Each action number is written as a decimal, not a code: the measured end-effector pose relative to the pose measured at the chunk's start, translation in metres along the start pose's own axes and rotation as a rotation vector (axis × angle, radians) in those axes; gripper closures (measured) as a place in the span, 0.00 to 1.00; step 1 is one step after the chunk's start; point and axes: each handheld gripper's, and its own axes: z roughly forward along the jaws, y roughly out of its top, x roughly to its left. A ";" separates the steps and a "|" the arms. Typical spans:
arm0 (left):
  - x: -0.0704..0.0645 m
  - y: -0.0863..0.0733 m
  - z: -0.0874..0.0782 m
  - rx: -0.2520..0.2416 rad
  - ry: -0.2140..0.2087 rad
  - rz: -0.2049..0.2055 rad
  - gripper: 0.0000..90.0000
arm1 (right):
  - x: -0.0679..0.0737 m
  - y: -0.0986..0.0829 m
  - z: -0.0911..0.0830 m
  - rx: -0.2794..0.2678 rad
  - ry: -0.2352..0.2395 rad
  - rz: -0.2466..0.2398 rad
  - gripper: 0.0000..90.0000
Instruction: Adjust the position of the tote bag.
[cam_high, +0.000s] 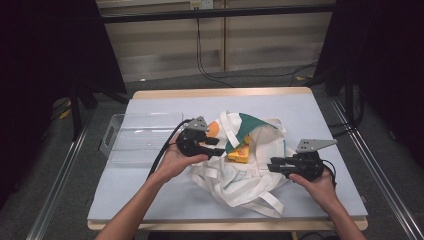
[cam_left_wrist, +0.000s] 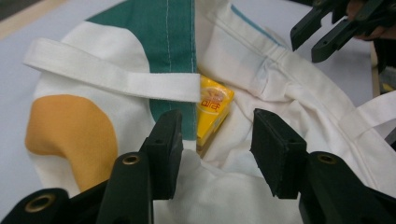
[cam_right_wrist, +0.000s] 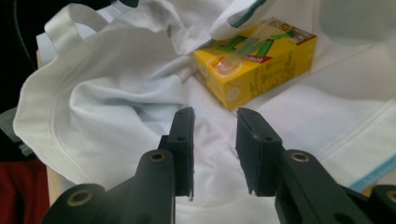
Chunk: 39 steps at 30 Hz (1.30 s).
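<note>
A white tote bag (cam_high: 243, 186) with green and orange patches lies crumpled in the middle of the table, its mouth open. Inside the mouth lies a yellow carton (cam_high: 239, 154). My left gripper (cam_high: 216, 147) hovers at the bag's left edge, open, with the carton (cam_left_wrist: 213, 108) just beyond its tips (cam_left_wrist: 217, 120) and a white strap (cam_left_wrist: 107, 74) across the cloth ahead. My right gripper (cam_high: 272, 165) is at the bag's right side, open and holding nothing. Its jaws (cam_right_wrist: 215, 114) hover over white cloth (cam_right_wrist: 112, 98), short of the carton (cam_right_wrist: 254, 58).
A clear plastic tray (cam_high: 114, 135) stands on the pale blue mat (cam_high: 320, 115) left of the bag. The right gripper (cam_left_wrist: 327, 25) appears at the top right of the left gripper view. Dark curtains and floor cables surround the table.
</note>
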 end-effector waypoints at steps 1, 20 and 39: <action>0.000 0.000 0.000 0.000 0.000 0.000 0.63 | 0.000 -0.001 -0.001 0.004 -0.008 -0.001 0.73; 0.012 -0.003 0.015 0.284 0.012 0.055 0.46 | -0.021 -0.011 -0.017 0.039 -0.145 0.026 0.63; 0.013 -0.025 0.020 0.387 0.044 0.074 0.64 | -0.036 -0.025 0.001 0.107 -0.164 0.066 0.53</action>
